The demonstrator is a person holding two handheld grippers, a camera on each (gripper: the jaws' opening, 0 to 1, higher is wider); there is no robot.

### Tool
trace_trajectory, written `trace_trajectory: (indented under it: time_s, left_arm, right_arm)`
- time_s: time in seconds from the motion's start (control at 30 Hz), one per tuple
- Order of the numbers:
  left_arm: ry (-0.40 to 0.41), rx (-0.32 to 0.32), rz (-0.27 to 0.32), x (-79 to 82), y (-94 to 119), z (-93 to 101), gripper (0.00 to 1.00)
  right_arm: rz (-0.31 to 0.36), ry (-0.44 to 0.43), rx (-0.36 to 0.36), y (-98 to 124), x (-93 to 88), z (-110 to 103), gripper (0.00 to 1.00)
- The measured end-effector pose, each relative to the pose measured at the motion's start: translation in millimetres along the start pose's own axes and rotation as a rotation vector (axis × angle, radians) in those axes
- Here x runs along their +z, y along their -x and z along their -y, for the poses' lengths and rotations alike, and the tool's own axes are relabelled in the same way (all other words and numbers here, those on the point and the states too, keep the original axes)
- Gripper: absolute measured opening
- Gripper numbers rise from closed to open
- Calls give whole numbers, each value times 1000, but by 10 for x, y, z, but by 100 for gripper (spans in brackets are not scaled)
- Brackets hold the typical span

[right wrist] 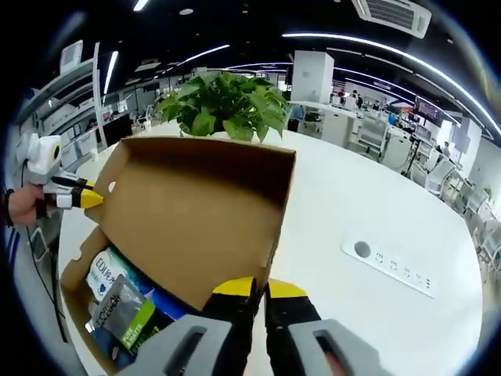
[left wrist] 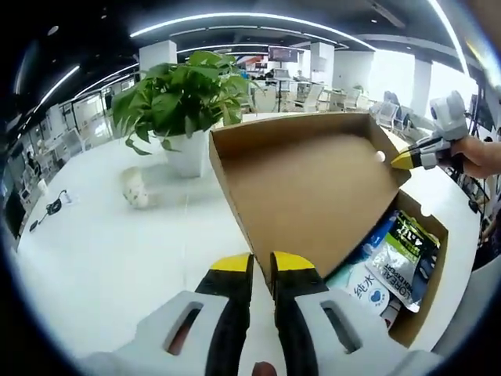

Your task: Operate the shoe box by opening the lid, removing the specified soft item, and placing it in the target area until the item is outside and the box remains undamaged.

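In the left gripper view, the shoe box (left wrist: pixel 407 313) is seen on a white table (left wrist: pixel 117 243) with its lid (left wrist: pixel 305 188) raised upright, the brown inside facing the camera. The left gripper (left wrist: pixel 262 262) is seen at the lid's near corner, its yellow-tipped jaws drawn nearly together; the corner seems to be pinched between them, though the contact itself cannot be made out. The right gripper (left wrist: pixel 407 159) is seen at the far corner of the lid, held by a hand (left wrist: pixel 481 155). The lid appears to be held at both corners so that it is kept up evenly and is not twisted or torn. Soft packets (left wrist: pixel 399 262) are seen inside the open box, so the item to be removed is judged to be still inside. A potted plant (left wrist: pixel 184 102) stands behind the lid, and a small pale object (left wrist: pixel 135 188) lies near it.

In the right gripper view, the same lid (right wrist: pixel 196 219) is seen from its other end, with the right gripper (right wrist: pixel 258 290) at the near corner, its jaws narrow and apparently closed on the cardboard edge. The left gripper (right wrist: pixel 82 197) is seen at the far corner. The packets (right wrist: pixel 125 305) lie in the box (right wrist: pixel 74 270) below. A power strip (right wrist: pixel 389 264) is set into the table (right wrist: pixel 352 211) well apart from the box.
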State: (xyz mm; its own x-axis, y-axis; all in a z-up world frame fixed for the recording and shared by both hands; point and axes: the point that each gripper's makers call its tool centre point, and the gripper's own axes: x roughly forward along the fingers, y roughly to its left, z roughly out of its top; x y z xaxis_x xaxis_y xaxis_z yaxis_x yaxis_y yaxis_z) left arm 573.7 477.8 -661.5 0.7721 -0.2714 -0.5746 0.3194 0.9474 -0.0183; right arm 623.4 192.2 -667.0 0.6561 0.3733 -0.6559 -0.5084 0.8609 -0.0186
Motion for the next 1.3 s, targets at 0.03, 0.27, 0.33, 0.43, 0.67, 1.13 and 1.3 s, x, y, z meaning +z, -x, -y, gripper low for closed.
trace_trajectory:
  time_s: [0.03,0.27,0.33,0.43,0.67,1.13,1.3]
  left_arm:
    - [3,2,-2,3,-15,-6,8]
    - [11,10,-16,4,-94,-48,9]
    - [9,13,-20,2,-116,-56,9]
    - [16,20,-32,-11,-158,-76,9]
    - [2,26,-53,-39,-223,-93,10]
    - [14,35,-84,-93,-304,-125,11]
    - [18,34,-94,-101,-325,-127,11]
  right_arm:
    - [-5,1,0,-16,0,3,0]
    - [-29,1,3,-98,3,31,0]
    - [-35,-3,1,-128,0,39,0]
    - [-46,-5,-1,-168,-8,46,0]
    - [-67,-17,-2,-250,-28,79,0]
    - [-98,-13,-7,-326,-101,66,1]
    - [-111,-11,-4,-357,-125,67,2]
